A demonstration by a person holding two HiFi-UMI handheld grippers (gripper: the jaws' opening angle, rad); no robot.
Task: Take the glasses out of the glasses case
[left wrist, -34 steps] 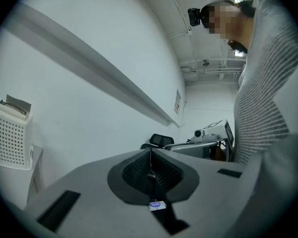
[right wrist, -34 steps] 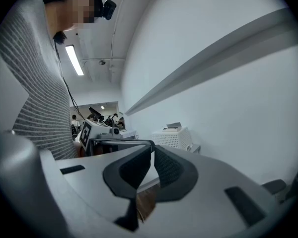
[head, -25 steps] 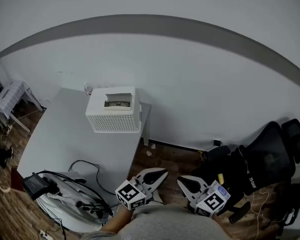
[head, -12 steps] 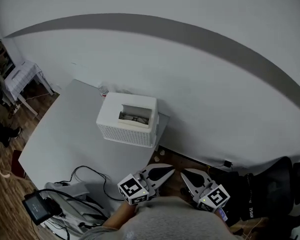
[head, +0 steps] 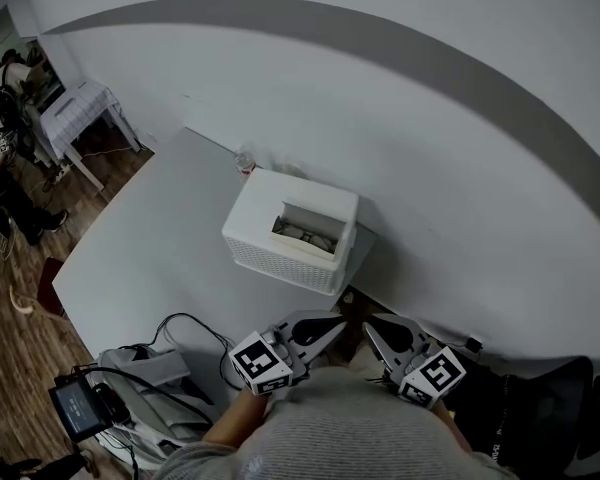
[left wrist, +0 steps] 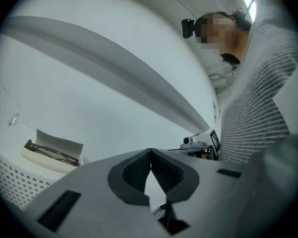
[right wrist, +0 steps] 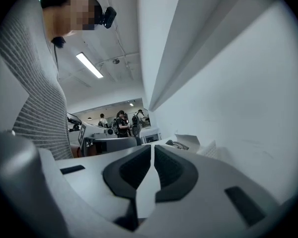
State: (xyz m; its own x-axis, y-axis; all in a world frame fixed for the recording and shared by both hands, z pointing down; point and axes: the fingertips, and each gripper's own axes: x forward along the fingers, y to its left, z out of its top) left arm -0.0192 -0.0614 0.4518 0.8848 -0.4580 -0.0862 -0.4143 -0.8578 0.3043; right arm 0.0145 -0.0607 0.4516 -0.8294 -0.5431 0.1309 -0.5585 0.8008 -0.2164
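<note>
On the grey table (head: 150, 238) stands a white perforated box (head: 280, 258). On its top lies an open pale glasses case (head: 305, 230) with dark-framed glasses (left wrist: 49, 152) inside. The left gripper view shows the case (left wrist: 54, 148) ahead at the left, and the right gripper view shows the case (right wrist: 189, 143) just beyond the jaws. My left gripper (head: 336, 324) and right gripper (head: 370, 324) are held side by side close to my body, short of the box and not touching it. Both are shut and hold nothing.
Black cables and a small screen device (head: 75, 408) lie at the table's near left corner. A small clear bottle (head: 244, 160) stands behind the box by the white wall. A small cloth-covered table (head: 75, 108) and people are at the far left.
Both grippers have travelled sideways together, and the table with the white box now sits nearer and more centred ahead of them. The jaws stayed shut.
</note>
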